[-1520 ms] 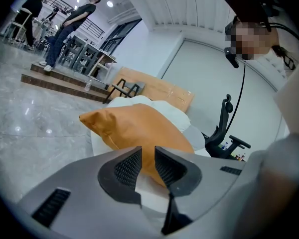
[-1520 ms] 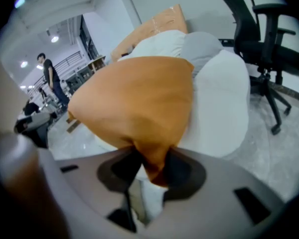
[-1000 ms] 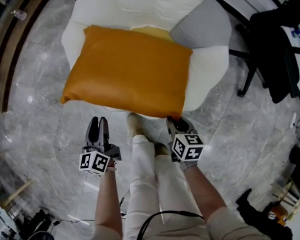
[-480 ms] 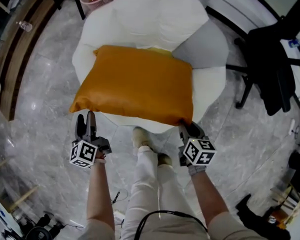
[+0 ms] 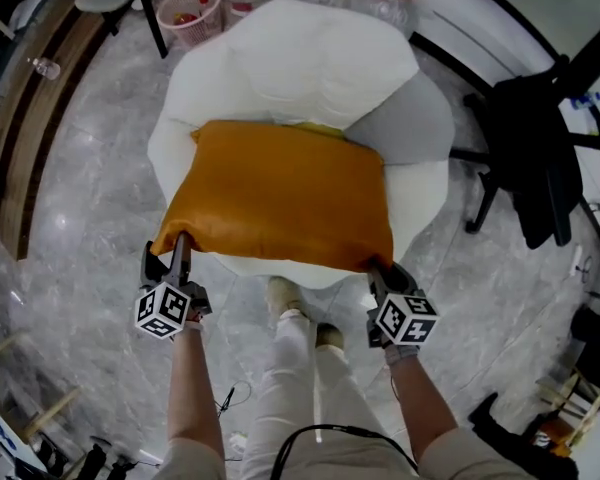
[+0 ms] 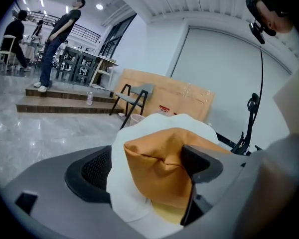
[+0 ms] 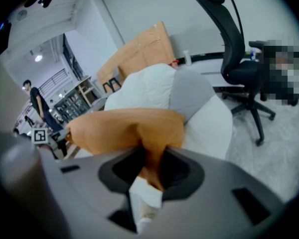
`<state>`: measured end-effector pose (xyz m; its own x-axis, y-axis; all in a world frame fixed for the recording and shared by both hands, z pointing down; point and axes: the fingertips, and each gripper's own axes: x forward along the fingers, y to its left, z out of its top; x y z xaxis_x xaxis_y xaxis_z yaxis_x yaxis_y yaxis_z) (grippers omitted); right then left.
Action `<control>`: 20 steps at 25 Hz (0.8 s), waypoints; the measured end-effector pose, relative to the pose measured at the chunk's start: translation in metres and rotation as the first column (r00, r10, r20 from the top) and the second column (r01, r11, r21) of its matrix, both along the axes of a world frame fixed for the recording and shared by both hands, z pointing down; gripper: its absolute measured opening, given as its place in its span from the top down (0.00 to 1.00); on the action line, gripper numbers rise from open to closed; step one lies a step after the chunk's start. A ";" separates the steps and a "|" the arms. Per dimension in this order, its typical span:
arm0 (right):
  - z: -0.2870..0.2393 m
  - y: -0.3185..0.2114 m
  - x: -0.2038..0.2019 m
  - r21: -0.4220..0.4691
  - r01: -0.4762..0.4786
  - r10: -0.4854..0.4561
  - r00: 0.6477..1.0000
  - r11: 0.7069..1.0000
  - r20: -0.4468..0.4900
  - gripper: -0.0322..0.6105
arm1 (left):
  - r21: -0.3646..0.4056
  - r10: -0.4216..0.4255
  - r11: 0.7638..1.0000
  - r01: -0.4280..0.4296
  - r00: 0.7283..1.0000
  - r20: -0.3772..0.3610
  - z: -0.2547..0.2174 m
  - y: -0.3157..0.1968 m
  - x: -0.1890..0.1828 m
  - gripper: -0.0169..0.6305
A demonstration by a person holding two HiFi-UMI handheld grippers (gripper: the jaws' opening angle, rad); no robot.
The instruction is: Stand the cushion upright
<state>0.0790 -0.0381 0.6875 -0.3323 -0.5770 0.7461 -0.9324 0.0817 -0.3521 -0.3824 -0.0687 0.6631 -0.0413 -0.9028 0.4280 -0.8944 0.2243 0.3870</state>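
A flat, orange, leather-look cushion (image 5: pixel 280 193) lies face up on the seat of a rounded, white-and-grey padded armchair (image 5: pixel 300 58). Its near edge overhangs the seat front, toward the person. The cushion's longer side runs left to right across the seat, and its broad face points at the ceiling. The right gripper (image 5: pixel 381 271) is clamped on the near right corner, with fabric bunched between its jaws. The left gripper (image 5: pixel 167 256) has just been opening its jaws; they stand wide around the near left corner without pressing it. To do this well, the left should probably bite as deep as the right. Both should then lift evenly, tipping the cushion against the backrest.
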 end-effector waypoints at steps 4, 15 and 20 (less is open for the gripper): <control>-0.004 -0.008 0.002 -0.020 -0.027 0.026 0.999 0.999 -0.024 0.76 | 0.051 0.116 0.992 -0.117 0.993 0.021 -0.010 -0.015 0.004 0.27; 0.000 -0.036 0.022 -0.037 -0.142 0.138 0.987 0.989 -0.078 0.76 | 0.197 0.378 0.914 -0.355 0.922 -0.090 -0.067 -0.071 0.066 0.82; -0.005 -0.051 0.037 -0.015 -0.172 0.170 0.983 0.985 -0.075 0.76 | 0.284 0.400 0.890 -0.356 0.910 -0.112 -0.101 -0.082 0.085 0.84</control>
<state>0.1161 -0.0886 0.6826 -0.1739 -0.6044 0.7775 -0.9553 -0.0881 -0.2821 -0.2977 -0.1504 0.5625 0.3755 -0.9137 0.1555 -0.8110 -0.2427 0.5323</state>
